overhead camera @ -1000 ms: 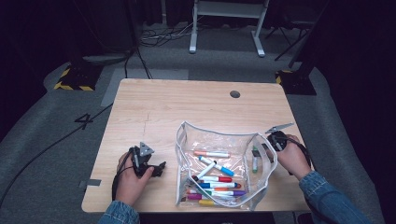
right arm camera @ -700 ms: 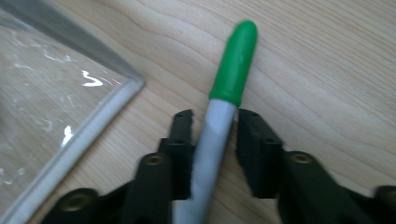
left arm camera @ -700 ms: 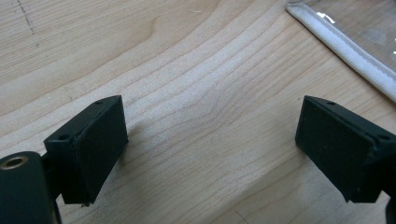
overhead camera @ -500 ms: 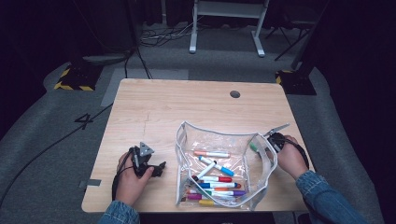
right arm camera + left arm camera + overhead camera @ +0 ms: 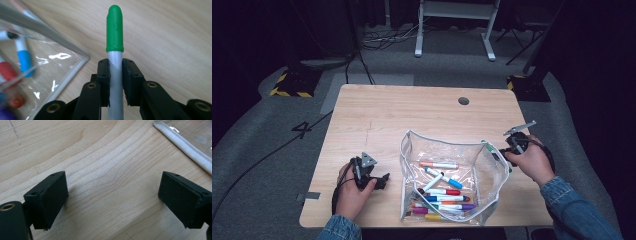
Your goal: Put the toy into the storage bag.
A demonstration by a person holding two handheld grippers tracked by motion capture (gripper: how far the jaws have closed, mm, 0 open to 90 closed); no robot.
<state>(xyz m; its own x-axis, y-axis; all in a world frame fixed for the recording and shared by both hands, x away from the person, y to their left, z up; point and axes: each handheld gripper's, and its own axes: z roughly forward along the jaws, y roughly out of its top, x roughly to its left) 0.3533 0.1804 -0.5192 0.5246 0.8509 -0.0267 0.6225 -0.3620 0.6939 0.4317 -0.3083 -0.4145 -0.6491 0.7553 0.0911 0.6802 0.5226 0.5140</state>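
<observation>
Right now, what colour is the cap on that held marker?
Green cap, clearest in the right gripper view.

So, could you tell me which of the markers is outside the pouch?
The green-capped marker, clamped in the right gripper beside the pouch; the other markers lie inside.

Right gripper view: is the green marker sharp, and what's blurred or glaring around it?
Right gripper view: the green marker is sharp between the right gripper's pads; the pouch at left is soft, with white glare on its plastic. High view: the table is lit, the surroundings dark. Left gripper view: crisp wood grain, shadow under the open left gripper.
</observation>
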